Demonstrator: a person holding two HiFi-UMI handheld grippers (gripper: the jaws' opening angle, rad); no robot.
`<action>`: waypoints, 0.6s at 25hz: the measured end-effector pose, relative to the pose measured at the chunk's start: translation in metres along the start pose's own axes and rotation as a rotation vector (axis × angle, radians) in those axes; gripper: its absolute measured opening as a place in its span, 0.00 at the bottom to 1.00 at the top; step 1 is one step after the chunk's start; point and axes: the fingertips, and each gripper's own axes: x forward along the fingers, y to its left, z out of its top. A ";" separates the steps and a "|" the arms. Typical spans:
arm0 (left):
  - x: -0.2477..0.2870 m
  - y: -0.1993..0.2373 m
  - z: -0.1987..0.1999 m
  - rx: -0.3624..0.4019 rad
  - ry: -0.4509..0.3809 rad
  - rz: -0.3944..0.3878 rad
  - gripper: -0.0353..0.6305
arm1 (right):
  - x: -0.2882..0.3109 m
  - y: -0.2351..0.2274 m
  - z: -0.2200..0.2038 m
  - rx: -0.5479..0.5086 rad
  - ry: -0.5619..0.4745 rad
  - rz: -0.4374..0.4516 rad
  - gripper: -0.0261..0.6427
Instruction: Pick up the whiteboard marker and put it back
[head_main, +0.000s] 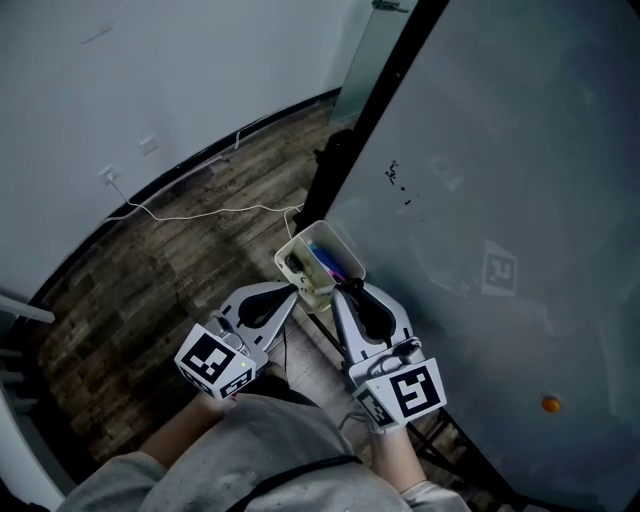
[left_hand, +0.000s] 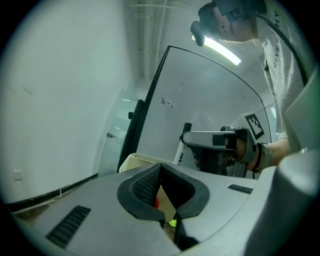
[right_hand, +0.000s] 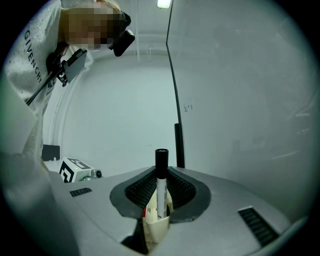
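At the foot of the whiteboard (head_main: 500, 150), both tools meet on the cream holder (head_main: 300, 272) fixed at its edge. The left gripper (head_main: 292, 293) comes in level from the left. Its own view shows its jaws (left_hand: 162, 200) drawn nearly together with the holder's cream wall pinched between the pads, so it has the holder by the side.

Over to the right gripper (head_main: 340, 290), also level, and here is the prize: the whiteboard marker (right_hand: 161, 185) stands bolt upright between its pads (right_hand: 159, 192), black cap on top and white barrel below. The jaws are parted only as far as the barrel and closed onto it. The marker's lower end dips inside the holder's rim. From the left gripper view the same marker (left_hand: 183, 150) shows upright at the tip of the right tool.

Inside the holder, blue and pink coloured markers (head_main: 328, 260) lie together. A white cable (head_main: 200, 213) trails over the wooden floor (head_main: 180, 290), and an orange dot (head_main: 550, 404) sits on the board, well apart.
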 end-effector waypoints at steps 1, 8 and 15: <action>0.000 -0.001 -0.001 -0.002 0.003 0.000 0.08 | 0.000 0.000 -0.003 0.001 0.004 0.001 0.15; -0.002 -0.002 -0.011 -0.017 0.021 0.011 0.08 | 0.002 0.000 -0.023 0.014 0.025 0.011 0.15; -0.008 -0.004 -0.019 -0.035 0.032 0.023 0.08 | 0.007 0.003 -0.036 -0.005 0.042 0.019 0.15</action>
